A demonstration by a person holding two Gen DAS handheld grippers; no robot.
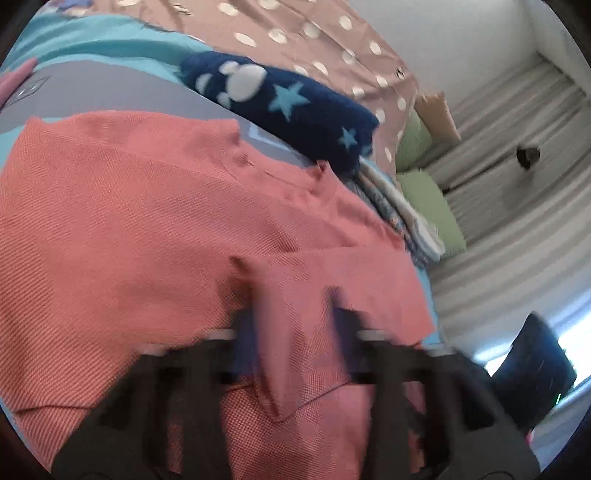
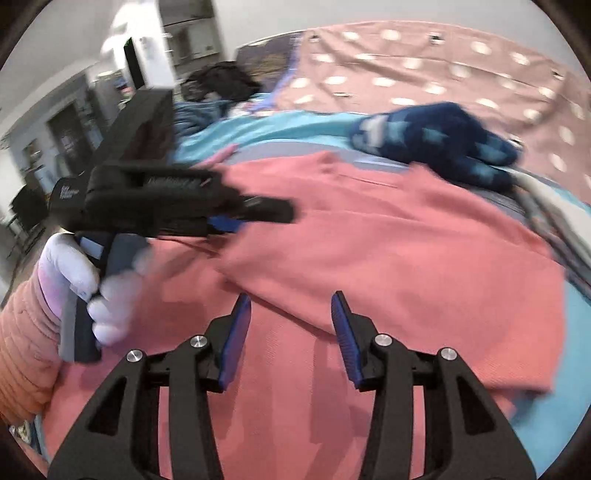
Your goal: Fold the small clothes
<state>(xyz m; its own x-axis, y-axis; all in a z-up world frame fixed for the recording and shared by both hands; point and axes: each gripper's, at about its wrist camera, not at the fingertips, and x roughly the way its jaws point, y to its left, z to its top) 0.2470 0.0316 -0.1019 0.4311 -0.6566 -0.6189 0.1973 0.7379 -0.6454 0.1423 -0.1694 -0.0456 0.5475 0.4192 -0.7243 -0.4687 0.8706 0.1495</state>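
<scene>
No legible text: white lettering on the black cap [image 2: 68, 192] beside the left gripper [image 2: 273, 211] is too blurred to read.

Place: a bedroom in a home.
Bed: a turquoise-and-grey printed bedsheet [image 1: 110, 48] under a dusty-pink duvet with white polka dots [image 1: 317, 33].
Cushions: soft light-green pillows [image 1: 432, 206] lie at the bed's edge.
Wall side: pale grey pleated curtains [image 1: 517, 122].
Beyond: a doorway with blurred household furniture [image 2: 66, 122].
</scene>
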